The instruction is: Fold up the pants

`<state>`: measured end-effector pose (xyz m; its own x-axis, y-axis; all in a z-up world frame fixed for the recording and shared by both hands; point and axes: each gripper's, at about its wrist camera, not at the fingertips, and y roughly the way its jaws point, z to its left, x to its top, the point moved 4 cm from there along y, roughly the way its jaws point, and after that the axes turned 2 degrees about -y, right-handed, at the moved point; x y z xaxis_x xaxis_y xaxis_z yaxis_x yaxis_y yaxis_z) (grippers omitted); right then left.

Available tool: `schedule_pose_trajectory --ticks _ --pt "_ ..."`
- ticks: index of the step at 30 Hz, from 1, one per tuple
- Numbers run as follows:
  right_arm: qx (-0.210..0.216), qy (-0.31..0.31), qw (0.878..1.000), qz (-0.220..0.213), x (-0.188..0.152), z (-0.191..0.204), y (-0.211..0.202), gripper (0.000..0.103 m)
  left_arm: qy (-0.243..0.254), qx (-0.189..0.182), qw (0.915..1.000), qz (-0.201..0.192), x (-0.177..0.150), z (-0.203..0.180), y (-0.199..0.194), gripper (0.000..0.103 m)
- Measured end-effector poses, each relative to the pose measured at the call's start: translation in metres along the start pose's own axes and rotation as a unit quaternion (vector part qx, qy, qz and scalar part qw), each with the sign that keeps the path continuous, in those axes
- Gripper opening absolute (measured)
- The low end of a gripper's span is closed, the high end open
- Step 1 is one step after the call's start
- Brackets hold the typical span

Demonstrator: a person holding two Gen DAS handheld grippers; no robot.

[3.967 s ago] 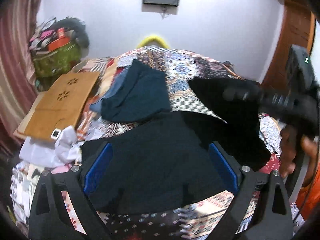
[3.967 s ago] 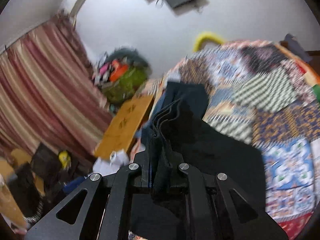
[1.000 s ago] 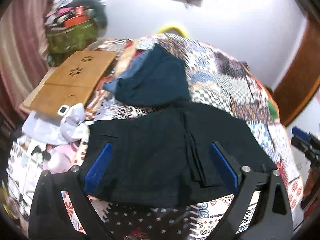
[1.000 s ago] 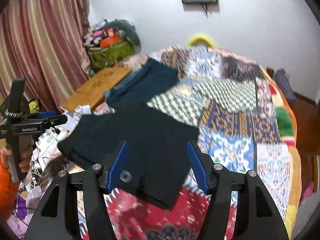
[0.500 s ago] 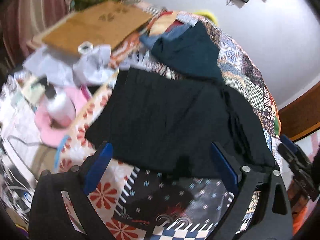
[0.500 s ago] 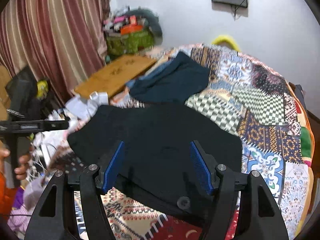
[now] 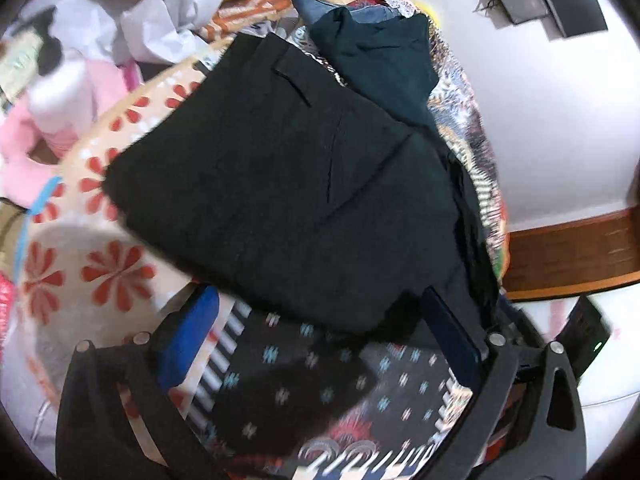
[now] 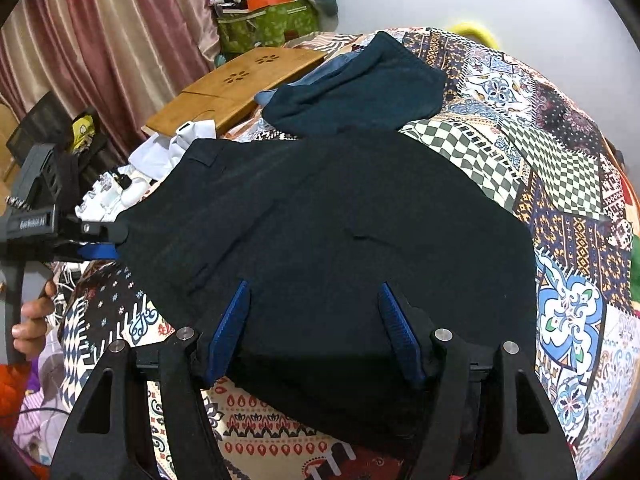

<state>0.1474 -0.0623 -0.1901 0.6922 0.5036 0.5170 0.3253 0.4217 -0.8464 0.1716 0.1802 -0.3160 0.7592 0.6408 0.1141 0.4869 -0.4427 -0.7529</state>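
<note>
The black pants [image 8: 340, 220] lie folded in a flat rectangle on the patchwork bedspread [image 8: 560, 184]. In the left wrist view the same pants [image 7: 280, 184] fill the middle, with a back pocket slit showing. My left gripper [image 7: 318, 298] is open, its blue pads straddling the near edge of the pants without pressing on it. From the right wrist view the left gripper [image 8: 96, 250] sits at the pants' left edge, held by a hand [image 8: 32, 320]. My right gripper [image 8: 314, 286] is open, low over the near part of the pants, with nothing pinched.
A folded dark teal garment [image 8: 360, 88] lies just beyond the pants. A wooden lap desk [image 8: 240, 84], white crumpled cloth [image 7: 168, 20] and pink items [image 7: 60, 92] crowd the bed's left side. Striped curtains [image 8: 100, 40] and a green bag [image 8: 268, 24] stand behind.
The right gripper, earlier shut on the pants' fabric, has let go and the pants lie flat. Both grippers have dropped closer to the pants; the left one rolled and tipped downward.
</note>
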Motion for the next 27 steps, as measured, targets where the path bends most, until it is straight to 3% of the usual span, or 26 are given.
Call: schedule_pose_trajectory --ticks 4,6,9,11,14,16,20,24,27 --pt "0.005 0.003 1.0 0.001 0.0 0.001 0.002 0.063 -0.018 0.006 0.9998 0.0 0.025 0.009 0.012 0.102" --pt "0.008 0.006 1.0 0.0 0.0 0.0 0.002 0.063 -0.035 0.019 0.9992 -0.005 0.035 0.017 0.016 0.093" --pt "0.013 0.011 1.0 0.0 -0.001 -0.001 0.001 0.063 -0.046 0.041 0.998 -0.014 0.048 0.022 0.019 0.067" --pt "0.014 0.011 1.0 -0.002 -0.002 -0.001 0.001 0.063 -0.04 0.066 0.9967 -0.024 0.053 0.023 0.02 0.044" --pt "0.014 0.014 1.0 -0.005 -0.003 -0.001 -0.001 0.063 -0.001 0.1 0.9935 -0.054 0.057 0.014 0.01 0.029" --pt "0.015 0.017 1.0 -0.006 -0.004 -0.002 -0.002 0.064 0.042 0.126 0.9872 -0.088 0.059 -0.002 -0.006 0.025" --pt "0.017 0.022 1.0 -0.009 -0.005 -0.003 -0.004 0.064 0.123 0.166 0.9655 -0.158 0.06 -0.06 -0.042 0.02" --pt "0.018 0.027 0.999 -0.012 -0.007 -0.004 -0.006 0.065 0.205 0.139 0.9392 -0.237 0.049 -0.145 -0.076 0.02" --pt "0.019 0.037 0.999 -0.018 -0.008 -0.007 -0.01 0.065 0.251 0.083 0.9314 -0.25 0.034 -0.201 -0.084 0.02"
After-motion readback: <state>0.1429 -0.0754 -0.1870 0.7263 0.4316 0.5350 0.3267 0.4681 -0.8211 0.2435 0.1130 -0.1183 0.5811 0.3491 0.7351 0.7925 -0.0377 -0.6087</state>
